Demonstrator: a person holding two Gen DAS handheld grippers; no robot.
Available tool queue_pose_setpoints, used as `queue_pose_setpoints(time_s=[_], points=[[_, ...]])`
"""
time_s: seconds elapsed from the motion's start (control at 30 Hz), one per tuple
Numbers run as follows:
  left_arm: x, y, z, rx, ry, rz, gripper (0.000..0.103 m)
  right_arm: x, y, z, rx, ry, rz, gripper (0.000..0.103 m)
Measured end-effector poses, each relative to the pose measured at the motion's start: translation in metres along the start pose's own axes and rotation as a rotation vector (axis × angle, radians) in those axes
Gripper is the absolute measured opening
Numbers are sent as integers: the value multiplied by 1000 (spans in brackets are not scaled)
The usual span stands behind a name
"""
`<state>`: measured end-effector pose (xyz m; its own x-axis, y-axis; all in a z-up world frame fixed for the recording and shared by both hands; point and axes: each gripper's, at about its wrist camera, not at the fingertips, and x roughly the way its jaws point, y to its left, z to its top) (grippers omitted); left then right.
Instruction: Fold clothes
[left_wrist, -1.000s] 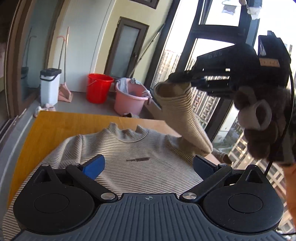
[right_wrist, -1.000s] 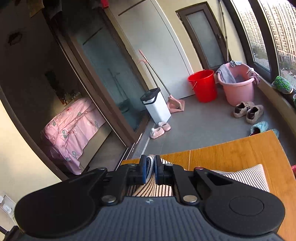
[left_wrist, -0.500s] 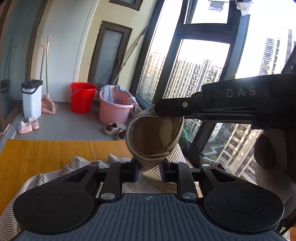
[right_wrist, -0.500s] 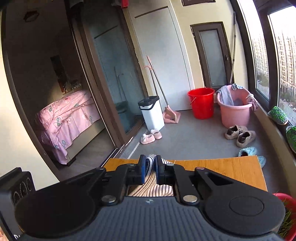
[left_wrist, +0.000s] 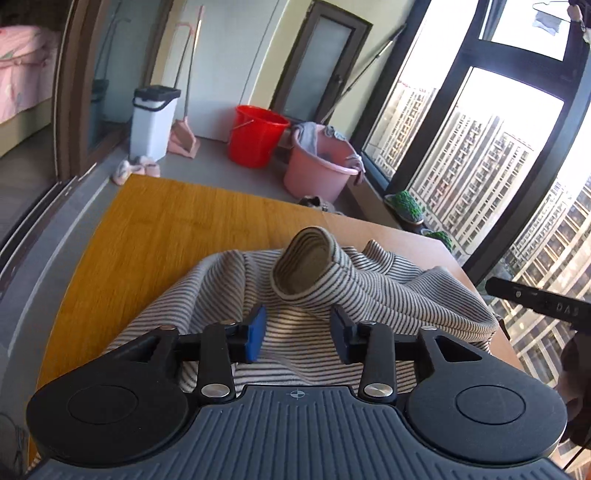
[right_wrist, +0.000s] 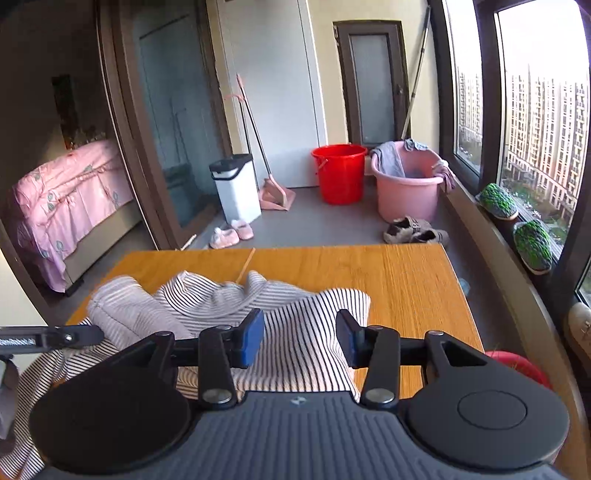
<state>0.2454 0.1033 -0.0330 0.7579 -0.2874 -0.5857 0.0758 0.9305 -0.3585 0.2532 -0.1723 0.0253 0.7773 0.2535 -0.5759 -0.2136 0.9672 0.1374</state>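
A grey-and-white striped sweater (left_wrist: 295, 325) lies on the wooden table (left_wrist: 177, 221). One sleeve (left_wrist: 310, 269) is laid across the body, its cuff opening facing me. My left gripper (left_wrist: 298, 332) hovers open just above the sleeve, nothing between its fingers. In the right wrist view the same sweater (right_wrist: 295, 332) lies partly folded, with the sleeve (right_wrist: 125, 314) at the left. My right gripper (right_wrist: 300, 338) is open over the striped body. Part of the other gripper (right_wrist: 48, 338) shows at the left edge.
Bare table top (right_wrist: 406, 280) extends beyond and to the right of the sweater. On the floor behind stand a red bucket (right_wrist: 340, 171), a pink tub (right_wrist: 406, 188), a white bin (right_wrist: 236, 188) and shoes (right_wrist: 413, 230). Windows run along the right; a pink bed (right_wrist: 62, 184) is at the left.
Both grippers were shut on the sleeve half a second ago; both have let go and now stand open. The sleeve has dropped onto the sweater's body.
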Motion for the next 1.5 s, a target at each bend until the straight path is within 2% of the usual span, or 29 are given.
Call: queue_pose_setpoints(time_s=[0.03, 0.1, 0.17, 0.2, 0.3, 0.4, 0.47, 0.5, 0.53, 0.57, 0.6, 0.63, 0.67, 0.7, 0.8, 0.83, 0.9, 0.97, 1.03, 1.1, 1.13, 1.17, 1.2, 1.23, 1.27, 1.37, 1.5], points=[[-3, 6, -2, -23, 8, -5, 61, 3, 0, -5, -7, 5, -9, 43], [-9, 16, -6, -69, 21, -18, 68, 6, 2, -10, -33, 5, -30, 47], [-15, 19, -5, -99, 4, -59, 86, 8, 4, -14, -61, 2, -51, 55], [-18, 18, -4, -105, -7, -73, 88, 8, 5, -15, -73, 2, -61, 58], [-26, 15, -2, -122, -38, -112, 95, 4, 2, -18, -98, -5, -87, 58], [-14, 5, -2, -85, 5, -68, 95, 1, -1, -13, -105, -36, -108, 58], [-1, -2, -5, -58, 48, -32, 86, 6, -1, -8, -97, -45, -100, 60], [6, -6, -7, -45, 69, -13, 81, 13, -1, -6, -98, -36, -94, 66], [13, -9, -9, -32, 90, 5, 65, 20, -1, -4, -98, -26, -89, 70], [19, -13, -11, -17, 108, 24, 56, 28, -1, -5, -103, -10, -92, 73], [22, -16, -13, 8, 108, 43, 54, 37, -1, -9, -112, 12, -105, 72], [24, -20, -14, 33, 103, 59, 39, 44, -1, -12, -116, 28, -107, 67], [20, -23, -10, 55, 71, 60, 23, 47, -3, -16, -110, 37, -81, 40], [15, -26, -6, 77, 40, 61, 21, 45, -5, -18, -97, 34, -51, 24], [2, -37, 5, 144, -56, 64, 16, 30, -11, -20, -64, -31, -37, 12], [-2, -40, 9, 166, -88, 65, 10, 26, -13, -20, -59, -52, -44, 12], [-6, -47, 18, 229, -159, 97, 10, 25, -16, -19, -65, -67, -46, 12], [5, -43, 21, 233, -137, 146, 10, 26, -17, -19, -73, -64, -49, 13], [15, -38, 23, 229, -113, 186, 10, 36, -18, -22, -82, 5, -57, 24], [13, -28, 18, 145, -70, 139, 13, 38, -19, -22, -82, 38, -79, 43], [12, -23, 15, 103, -49, 116, 17, 38, -20, -22, -83, 41, -87, 45], [11, -18, 13, 61, -28, 92, 28, 36, -21, -21, -85, 40, -91, 48], [10, -13, 10, 19, -6, 69, 35, 34, -21, -20, -88, 36, -94, 50], [9, -8, 8, -22, 15, 45, 49, 32, -20, -20, -89, 32, -94, 50], [9, -4, 6, -58, 35, 24, 57, 30, -19, -21, -91, 29, -91, 50], [20, -7, 3, -69, 79, -7, 61, 13, -14, -31, -66, -1, -69, 51], [30, -20, -5, -26, 100, -7, 62, -11, -8, -54, -54, -48, -17, 60]])
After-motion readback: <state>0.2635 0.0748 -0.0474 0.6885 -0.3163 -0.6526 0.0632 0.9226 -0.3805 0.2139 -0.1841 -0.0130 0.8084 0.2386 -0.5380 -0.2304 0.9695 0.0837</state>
